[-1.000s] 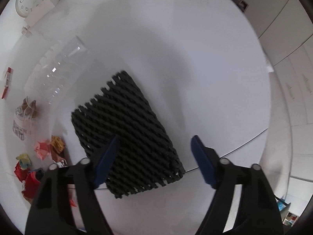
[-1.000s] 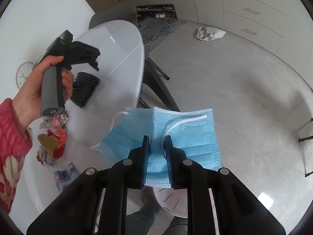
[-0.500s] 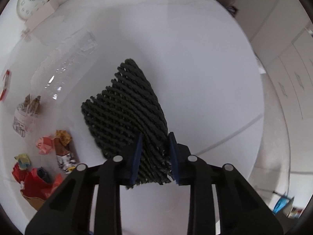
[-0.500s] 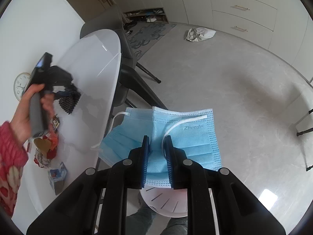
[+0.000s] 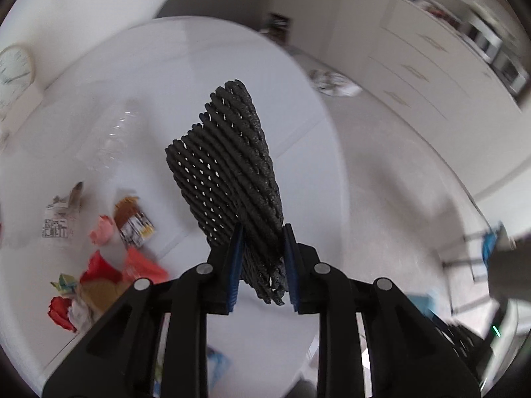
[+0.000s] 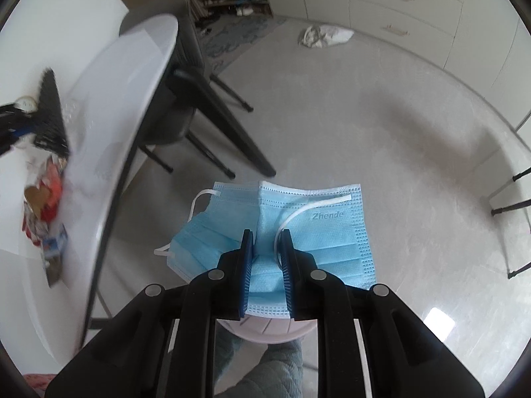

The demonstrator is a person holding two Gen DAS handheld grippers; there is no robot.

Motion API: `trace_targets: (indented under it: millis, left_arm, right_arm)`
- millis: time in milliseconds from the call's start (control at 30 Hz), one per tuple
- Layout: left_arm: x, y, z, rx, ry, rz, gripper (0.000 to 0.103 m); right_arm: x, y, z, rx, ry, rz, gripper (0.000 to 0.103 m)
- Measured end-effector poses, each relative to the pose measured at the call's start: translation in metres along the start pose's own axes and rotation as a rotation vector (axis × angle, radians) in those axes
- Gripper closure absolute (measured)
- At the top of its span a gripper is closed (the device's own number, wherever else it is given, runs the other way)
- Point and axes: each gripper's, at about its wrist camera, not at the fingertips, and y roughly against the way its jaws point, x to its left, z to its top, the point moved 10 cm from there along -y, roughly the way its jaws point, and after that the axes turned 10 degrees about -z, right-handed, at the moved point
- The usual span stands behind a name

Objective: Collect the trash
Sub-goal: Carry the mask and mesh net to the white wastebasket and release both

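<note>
My left gripper (image 5: 261, 232) is shut on a black foam net sleeve (image 5: 229, 162) and holds it lifted above the white round table (image 5: 186, 66). The sleeve also shows at the far left of the right wrist view (image 6: 49, 112). My right gripper (image 6: 267, 237) is shut on a blue face mask (image 6: 318, 232) and holds it over the floor, above a pale bin rim (image 6: 265, 326). A heap of red and brown wrappers (image 5: 99, 265) and a clear plastic bottle (image 5: 109, 136) lie on the table.
A dark chair (image 6: 195, 93) stands at the table's edge. A crumpled white cloth (image 6: 325, 34) lies on the floor by the cabinets. A clock (image 5: 15, 66) stands at the table's back left. A small blue carton (image 6: 54, 242) lies near the table's front.
My left gripper closed on the foam net sleeve and lifted it off the table, swinging right. My right gripper kept hold of the mask and moved further out over the floor.
</note>
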Motion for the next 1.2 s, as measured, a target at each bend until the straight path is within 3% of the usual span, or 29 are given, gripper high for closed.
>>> trace_targets:
  millis: [267, 333, 400, 467, 633, 767, 1067, 1100, 1167, 1200]
  left_arm:
    - [-0.077, 0.049, -0.112, 0.097, -0.215, -0.155, 0.080]
    - [-0.101, 0.053, -0.140, 0.126, -0.260, -0.193, 0.080]
    - [-0.112, 0.049, -0.154, 0.152, -0.295, -0.201, 0.080]
    - [-0.125, 0.049, -0.164, 0.170, -0.316, -0.205, 0.080]
    - [-0.141, 0.035, -0.190, 0.235, -0.340, -0.209, 0.080]
    - [-0.153, 0.014, -0.207, 0.291, -0.361, -0.220, 0.080]
    - [-0.175, -0.064, -0.253, 0.440, -0.386, -0.194, 0.079]
    - [-0.176, -0.074, -0.258, 0.456, -0.382, -0.195, 0.077]
    - [-0.171, -0.093, -0.267, 0.482, -0.377, -0.173, 0.055]
    - [-0.170, -0.102, -0.271, 0.485, -0.378, -0.157, 0.050]
  right_arm:
    - [0.009, -0.090, -0.047, 0.154, 0.030, -0.020, 0.084]
    - [0.012, -0.109, -0.056, 0.188, 0.037, -0.024, 0.076]
    - [0.016, -0.120, -0.062, 0.210, 0.039, -0.027, 0.050]
    - [0.018, -0.124, -0.065, 0.217, 0.042, -0.037, 0.036]
    - [0.006, -0.107, -0.072, 0.217, -0.012, -0.059, 0.031]
    - [-0.025, -0.070, -0.070, 0.169, -0.083, -0.077, 0.018]
    - [-0.073, -0.016, -0.066, 0.089, -0.166, -0.116, 0.014]
    - [-0.074, -0.015, -0.067, 0.083, -0.165, -0.120, 0.014]
    - [-0.078, -0.016, -0.068, 0.086, -0.157, -0.123, 0.013]
    - [-0.079, -0.019, -0.071, 0.094, -0.156, -0.122, 0.013]
